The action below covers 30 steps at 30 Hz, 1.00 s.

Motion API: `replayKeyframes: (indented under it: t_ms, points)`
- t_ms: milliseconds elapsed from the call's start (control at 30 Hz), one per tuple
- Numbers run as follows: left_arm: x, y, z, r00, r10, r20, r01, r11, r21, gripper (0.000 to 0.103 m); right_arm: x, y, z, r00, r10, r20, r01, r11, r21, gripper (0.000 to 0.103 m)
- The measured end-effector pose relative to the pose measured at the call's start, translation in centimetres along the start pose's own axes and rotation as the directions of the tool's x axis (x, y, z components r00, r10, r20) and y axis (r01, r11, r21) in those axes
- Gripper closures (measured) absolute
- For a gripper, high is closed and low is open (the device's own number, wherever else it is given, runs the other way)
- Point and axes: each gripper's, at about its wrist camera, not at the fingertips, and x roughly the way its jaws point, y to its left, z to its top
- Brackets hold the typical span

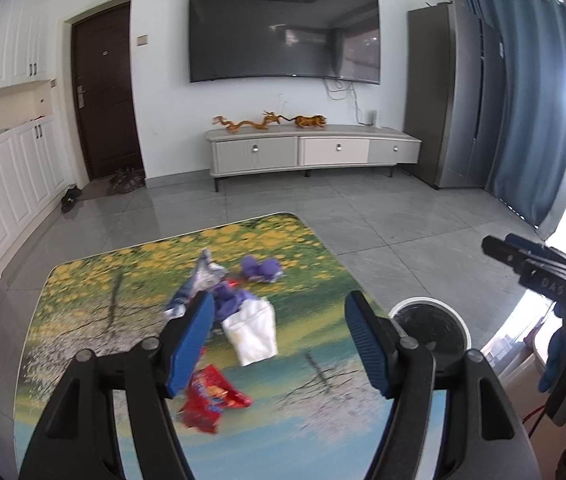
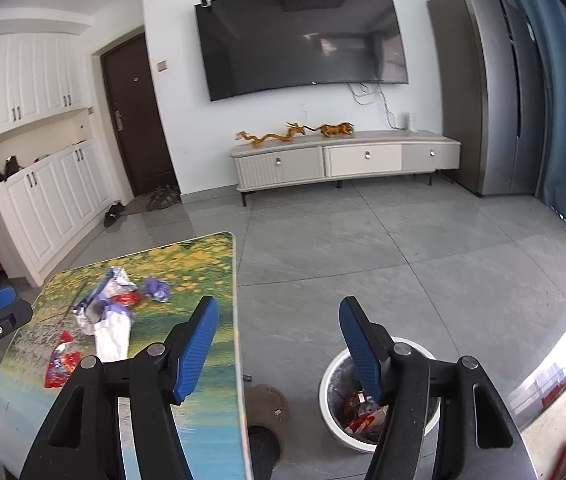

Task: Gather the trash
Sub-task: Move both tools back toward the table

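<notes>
Trash lies on a table with a printed landscape top (image 1: 95,320): a red snack wrapper (image 1: 213,400), a white crumpled bag (image 1: 253,334), purple wrappers (image 1: 261,270) and a silver-blue foil wrapper (image 1: 203,276). My left gripper (image 1: 279,340) is open and empty above the table, over the white bag and red wrapper. My right gripper (image 2: 279,348) is open and empty, past the table's right edge above the white trash bin (image 2: 333,384), which holds red wrappers. The same trash shows in the right wrist view: red wrapper (image 2: 61,364), white bag (image 2: 113,334).
The bin (image 1: 429,324) stands on the grey tile floor right of the table. A brown round object (image 2: 269,404) lies on the floor by the table edge. A TV cabinet (image 1: 311,152), a fridge (image 1: 443,96) and white cupboards (image 1: 7,172) line the walls.
</notes>
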Motion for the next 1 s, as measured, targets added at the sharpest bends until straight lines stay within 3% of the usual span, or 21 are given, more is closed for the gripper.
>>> replayKeyframes:
  t_ms: [300, 500, 667, 1000]
  points:
    - [-1.3, 6.3, -2.8, 0.999, 0.037, -0.014, -0.038, 0.996, -0.079, 0.033, -0.6, 3.6, 0.5, 0.999, 0.047, 0.005, -0.047, 0.997, -0.068, 0.041]
    - [-0.7, 10.1, -6.1, 0.996, 0.05, -0.071, -0.06, 0.989, -0.135, 0.032, 0.2, 4.6, 0.1, 0.997, 0.081, -0.015, -0.082, 0.993, -0.08, 0.039]
    - [0.6, 10.7, -8.1, 0.992, 0.005, -0.126, -0.026, 0.985, -0.169, 0.031, 1.4, 4.7, -0.5, 0.994, 0.102, -0.044, -0.106, 0.992, -0.074, 0.039]
    - [5.7, 8.4, -8.3, 0.977, -0.048, -0.206, 0.017, 0.989, -0.15, 0.031, 4.2, 5.0, -1.8, 0.982, 0.15, -0.118, -0.16, 0.984, -0.078, 0.039]
